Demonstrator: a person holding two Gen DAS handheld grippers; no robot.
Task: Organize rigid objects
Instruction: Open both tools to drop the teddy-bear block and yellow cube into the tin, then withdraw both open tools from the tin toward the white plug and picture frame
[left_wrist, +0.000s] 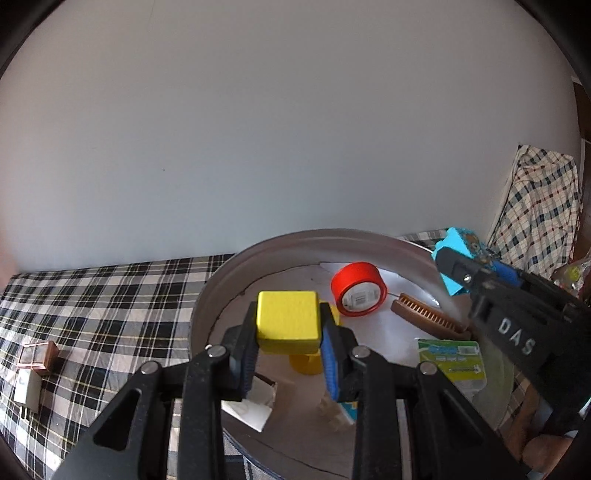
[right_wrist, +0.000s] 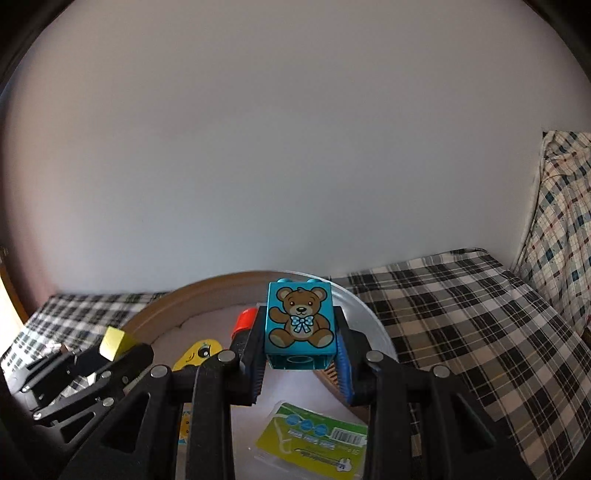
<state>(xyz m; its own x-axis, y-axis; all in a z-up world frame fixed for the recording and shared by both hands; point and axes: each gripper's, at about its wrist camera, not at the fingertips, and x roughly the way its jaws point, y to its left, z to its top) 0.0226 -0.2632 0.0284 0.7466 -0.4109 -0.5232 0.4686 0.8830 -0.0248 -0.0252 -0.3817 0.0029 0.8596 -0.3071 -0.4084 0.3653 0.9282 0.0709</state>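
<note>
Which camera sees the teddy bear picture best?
The right wrist view: the blue teddy block faces it squarely, held in the right gripper. The left wrist view shows only its side edge, the bear barely visible.

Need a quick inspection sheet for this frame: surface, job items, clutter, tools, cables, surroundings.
Surface: plaid cloth, round metal tub on it.
Job's things: yellow block and teddy brick, both held over the tub; red tape roll, brown comb, green packet inside.
Clutter: small boxes on the cloth.
Grippers: left tool shut on yellow block; right tool shut on teddy brick.
Cables: nothing seen.
Surroundings: plain wall, plaid pillow.
</note>
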